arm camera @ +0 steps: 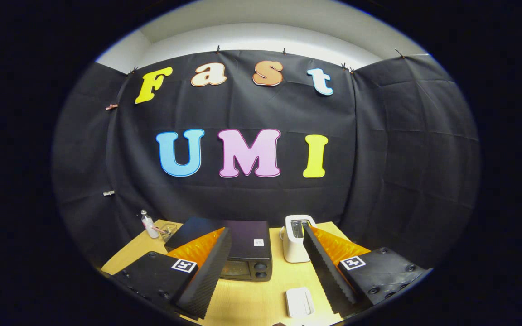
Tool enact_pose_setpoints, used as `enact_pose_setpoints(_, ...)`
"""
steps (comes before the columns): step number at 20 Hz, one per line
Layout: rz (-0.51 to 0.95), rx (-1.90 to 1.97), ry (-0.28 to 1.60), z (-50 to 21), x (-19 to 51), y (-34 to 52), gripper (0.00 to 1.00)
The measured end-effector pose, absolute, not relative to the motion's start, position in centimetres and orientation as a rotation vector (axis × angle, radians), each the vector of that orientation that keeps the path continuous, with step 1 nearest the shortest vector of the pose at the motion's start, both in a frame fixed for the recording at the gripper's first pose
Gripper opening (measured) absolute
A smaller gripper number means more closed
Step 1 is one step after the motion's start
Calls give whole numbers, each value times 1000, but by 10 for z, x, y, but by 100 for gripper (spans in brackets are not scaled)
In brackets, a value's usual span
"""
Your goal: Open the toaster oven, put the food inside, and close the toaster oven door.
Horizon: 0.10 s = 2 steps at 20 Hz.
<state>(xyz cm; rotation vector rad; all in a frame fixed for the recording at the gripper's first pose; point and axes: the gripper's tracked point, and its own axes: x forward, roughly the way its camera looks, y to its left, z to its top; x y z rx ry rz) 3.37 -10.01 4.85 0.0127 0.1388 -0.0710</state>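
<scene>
The gripper (pixel 261 271) holds its ribbed, wedge-shaped fingers (pixel 206 276) spread wide, pinching nothing, above a pale wood-grain counter (pixel 243 303). The boxy dark toaster oven (pixel 243 253), door shut with two round knobs and a small square sticker too small to read, stands at 12 o'clock beyond the fingers. A smooth white pop-up toaster (pixel 295 240) stands at 1 o'clock, a flat white rounded slab (pixel 299 302) lies between the fingertips, and a clear plastic bottle (pixel 148 224) stands at 10 o'clock.

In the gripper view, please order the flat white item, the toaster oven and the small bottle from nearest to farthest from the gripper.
1. Flat white item, on the table between the open gripper's fingers.
2. Toaster oven, ahead, door closed.
3. Small bottle, beyond it, at the wall.
</scene>
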Motion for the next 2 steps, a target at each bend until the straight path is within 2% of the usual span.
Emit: enact_pose_setpoints(2, -70, 12, 148, 46, 35, -97, 99)
